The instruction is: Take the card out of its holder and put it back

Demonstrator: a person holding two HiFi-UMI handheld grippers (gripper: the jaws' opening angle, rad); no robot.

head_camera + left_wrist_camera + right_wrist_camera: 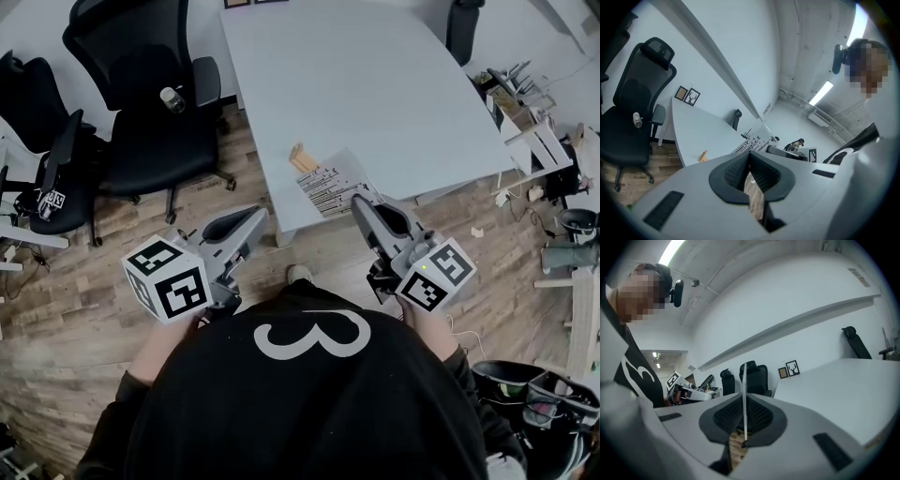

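Note:
My right gripper is shut on a white card printed with black lines, and holds it flat over the near corner of the grey table. In the right gripper view the card stands edge-on as a thin white line pinched between the pads. The small wooden holder lies on the table just left of the card, apart from it. It also shows in the left gripper view as the holder near the table edge. My left gripper hangs shut and empty over the floor, left of the table corner.
Black office chairs stand to the left, one with a bottle on its seat. Shelving, cables and gear crowd the right side. Under me is wooden floor.

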